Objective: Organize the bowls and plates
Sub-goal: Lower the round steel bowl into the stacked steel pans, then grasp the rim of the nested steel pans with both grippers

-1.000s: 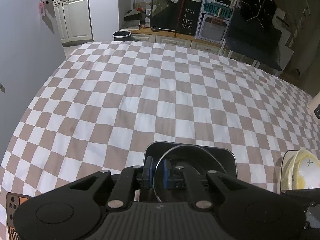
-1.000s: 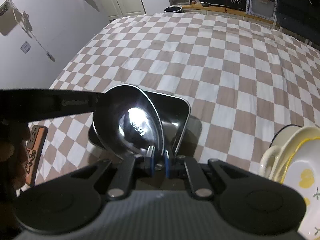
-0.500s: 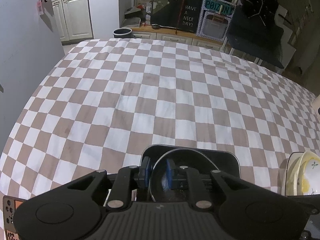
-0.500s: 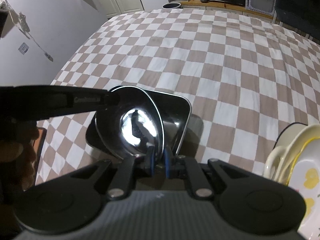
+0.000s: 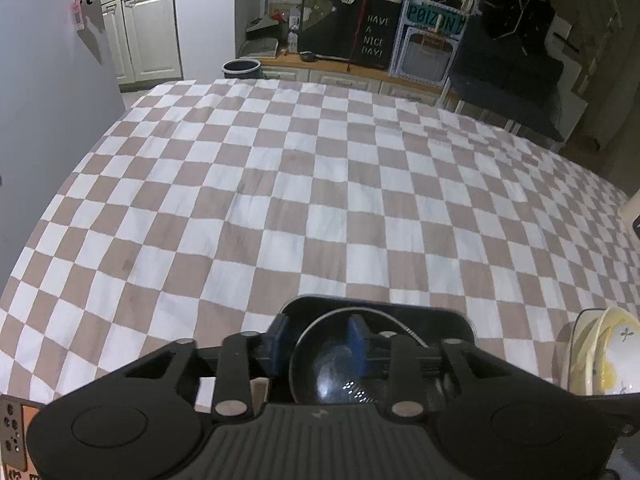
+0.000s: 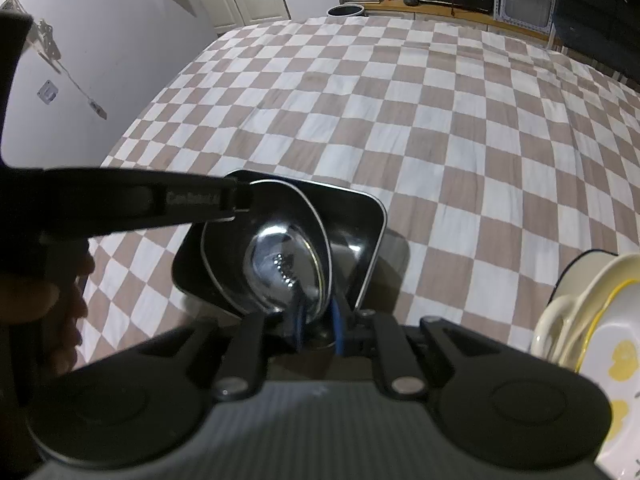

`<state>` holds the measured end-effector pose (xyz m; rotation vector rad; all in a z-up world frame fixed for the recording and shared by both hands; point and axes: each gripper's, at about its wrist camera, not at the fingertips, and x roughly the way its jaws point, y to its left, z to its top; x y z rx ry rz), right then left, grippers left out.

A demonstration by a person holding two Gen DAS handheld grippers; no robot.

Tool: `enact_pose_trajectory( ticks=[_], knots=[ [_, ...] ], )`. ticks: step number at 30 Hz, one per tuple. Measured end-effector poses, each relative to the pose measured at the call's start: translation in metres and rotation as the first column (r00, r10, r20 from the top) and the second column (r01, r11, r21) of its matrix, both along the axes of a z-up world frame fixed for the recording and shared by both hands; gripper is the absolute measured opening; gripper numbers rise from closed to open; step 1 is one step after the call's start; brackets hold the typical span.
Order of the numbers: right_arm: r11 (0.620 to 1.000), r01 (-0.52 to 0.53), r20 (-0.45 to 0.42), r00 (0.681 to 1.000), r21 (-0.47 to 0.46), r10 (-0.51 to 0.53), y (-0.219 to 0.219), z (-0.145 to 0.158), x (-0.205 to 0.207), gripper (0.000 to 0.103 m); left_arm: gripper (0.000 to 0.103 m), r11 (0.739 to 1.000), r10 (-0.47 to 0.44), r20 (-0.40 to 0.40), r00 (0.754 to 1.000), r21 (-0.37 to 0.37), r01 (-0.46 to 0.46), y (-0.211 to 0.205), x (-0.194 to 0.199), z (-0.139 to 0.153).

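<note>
A round steel bowl [image 6: 276,264] sits inside a black square dish [image 6: 360,220] on the checked cloth. My right gripper [image 6: 318,320] is shut on the bowl's near rim. My left gripper [image 5: 318,344] straddles the bowl's left rim with its blue pads wide apart, open; the bowl [image 5: 340,364] and dish [image 5: 440,316] show between its fingers. The left gripper's arm [image 6: 132,200] crosses the right wrist view from the left. A stack of cream and yellow plates and bowls [image 6: 592,320] stands at the right, also in the left wrist view [image 5: 604,356].
The checked tablecloth [image 5: 320,184] covers the whole table. A grey wall [image 5: 48,100] runs along the left side. A counter with a sign and a dark pot [image 5: 241,68] lie beyond the far edge. An orange-tagged device [image 5: 16,432] sits at the near left corner.
My left gripper's pads have spread apart from the bowl's rim. The steel bowl has settled lower into the black dish. My right gripper stays clamped on the rim.
</note>
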<state>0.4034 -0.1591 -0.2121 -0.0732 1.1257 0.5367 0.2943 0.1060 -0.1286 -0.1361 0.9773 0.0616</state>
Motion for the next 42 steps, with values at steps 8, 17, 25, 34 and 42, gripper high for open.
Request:
enact_pose_trajectory(
  ticks=[8, 17, 25, 34, 42],
  knots=[
    [0.998, 0.027, -0.001, 1.0, 0.055, -0.027, -0.009, 0.012, 0.001, 0.023, 0.042, 1.0, 0.01, 0.045, 0.999, -0.005, -0.01, 0.004, -0.006, 0.013],
    [0.981, 0.132, 0.073, 0.987, 0.142, -0.144, -0.039, 0.034, 0.006, 0.035, 0.046, 0.999, 0.028, 0.041, 0.999, 0.022, -0.029, 0.02, -0.019, 0.018],
    [0.979, 0.179, 0.043, 0.982, 0.094, -0.184, -0.044, 0.024, 0.013, 0.037, 0.043, 1.0, 0.013, -0.008, 1.0, 0.01, -0.013, 0.031, -0.023, 0.014],
    [0.984, 0.155, 0.007, 0.988, 0.085, -0.156, -0.033, 0.008, 0.015, 0.037, 0.028, 0.998, -0.054, -0.059, 0.997, 0.008, 0.054, 0.027, -0.02, 0.002],
    [0.983, 0.175, -0.023, 0.984, 0.061, -0.174, -0.027, -0.003, 0.024, 0.03, 0.025, 0.997, -0.07, -0.06, 0.996, -0.024, 0.068, 0.032, -0.018, 0.0]
  ],
)
